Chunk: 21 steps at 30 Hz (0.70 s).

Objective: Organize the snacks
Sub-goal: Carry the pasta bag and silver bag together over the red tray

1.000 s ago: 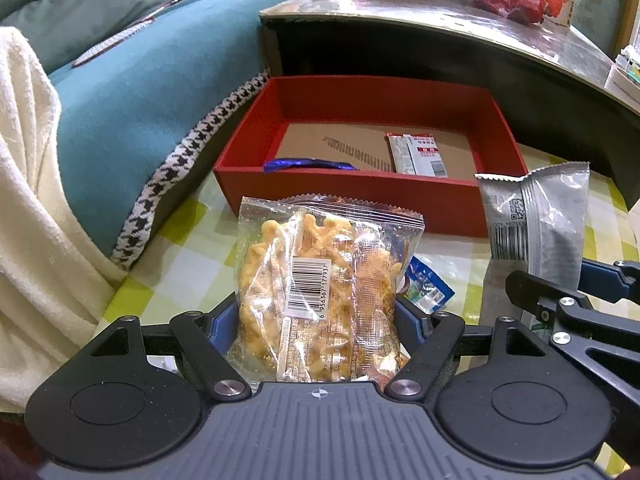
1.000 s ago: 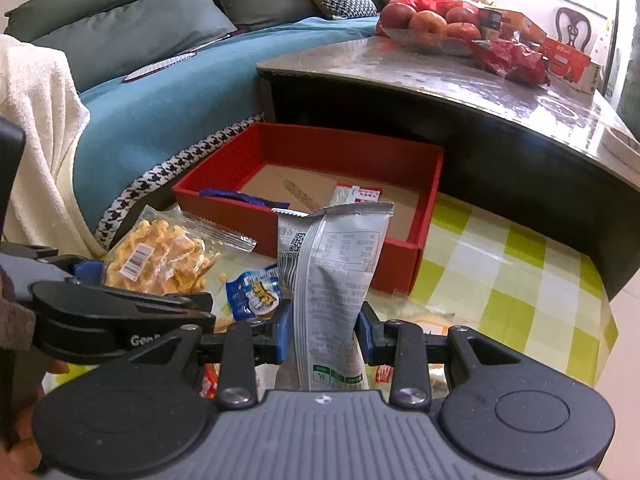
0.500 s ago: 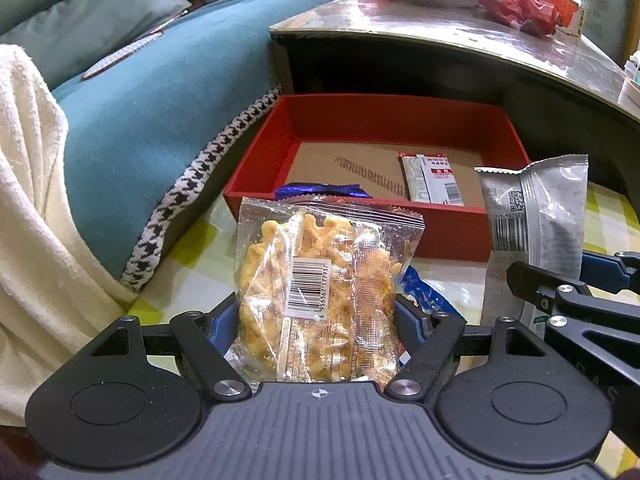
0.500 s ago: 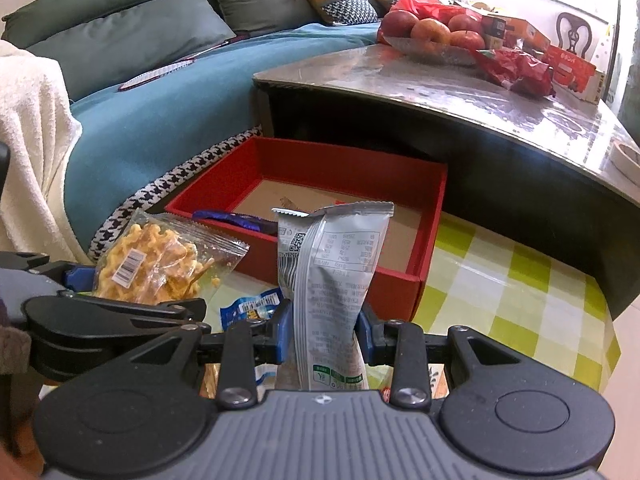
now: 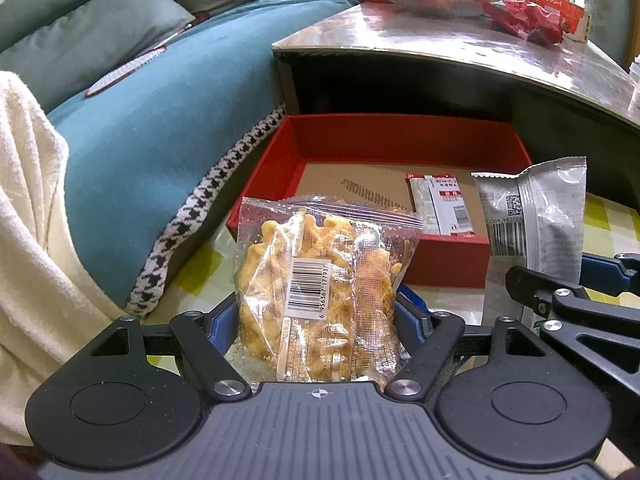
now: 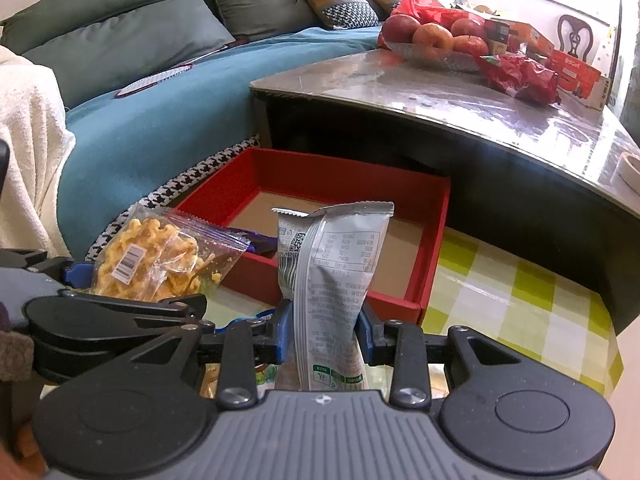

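My left gripper [image 5: 320, 316] is shut on a clear bag of yellow crackers [image 5: 320, 280] and holds it upright in front of the red box [image 5: 360, 136]. My right gripper [image 6: 326, 328] is shut on a grey snack pouch [image 6: 332, 264], also upright, to the right of the crackers. The pouch shows in the left wrist view [image 5: 536, 216] and the cracker bag in the right wrist view [image 6: 156, 260]. The red box [image 6: 434, 248] holds a red-and-white packet [image 5: 440, 204] and a blue wrapper [image 6: 260, 242].
A checked yellow cloth [image 6: 516, 292] covers the low surface, with a blue packet [image 5: 414, 300] lying on it. A dark table [image 6: 460, 104] overhangs behind the box, carrying a bowl of apples [image 6: 432, 40] and red bags. A teal sofa [image 5: 140, 120] lies left.
Both grippers have risen and moved toward the red box with their packs still held. The box interior now shows more from above.
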### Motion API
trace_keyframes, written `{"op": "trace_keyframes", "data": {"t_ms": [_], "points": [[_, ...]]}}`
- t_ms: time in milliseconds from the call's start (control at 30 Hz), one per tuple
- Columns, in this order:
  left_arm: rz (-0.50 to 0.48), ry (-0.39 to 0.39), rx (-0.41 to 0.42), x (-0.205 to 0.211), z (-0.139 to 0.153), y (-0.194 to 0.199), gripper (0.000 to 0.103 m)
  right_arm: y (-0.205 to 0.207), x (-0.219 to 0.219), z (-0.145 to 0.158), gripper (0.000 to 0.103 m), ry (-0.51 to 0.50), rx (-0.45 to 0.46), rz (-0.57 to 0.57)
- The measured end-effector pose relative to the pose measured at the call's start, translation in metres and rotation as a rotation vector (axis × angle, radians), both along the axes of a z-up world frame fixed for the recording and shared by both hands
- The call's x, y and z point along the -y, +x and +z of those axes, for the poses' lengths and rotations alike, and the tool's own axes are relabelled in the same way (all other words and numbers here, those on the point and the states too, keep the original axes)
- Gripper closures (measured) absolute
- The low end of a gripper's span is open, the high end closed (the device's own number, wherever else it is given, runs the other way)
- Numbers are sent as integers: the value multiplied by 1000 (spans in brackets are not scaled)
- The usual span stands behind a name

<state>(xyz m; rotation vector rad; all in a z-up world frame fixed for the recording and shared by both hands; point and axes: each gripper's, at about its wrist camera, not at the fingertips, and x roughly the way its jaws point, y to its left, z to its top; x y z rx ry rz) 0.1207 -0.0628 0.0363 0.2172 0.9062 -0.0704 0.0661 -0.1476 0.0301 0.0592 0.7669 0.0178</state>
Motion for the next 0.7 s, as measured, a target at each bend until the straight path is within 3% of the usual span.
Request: {"op": "trace_keyframes", "data": {"t_ms": [700], "points": [[8, 20, 14, 10, -2, 15, 21, 21, 6, 3, 66, -4, 14, -3]]}}
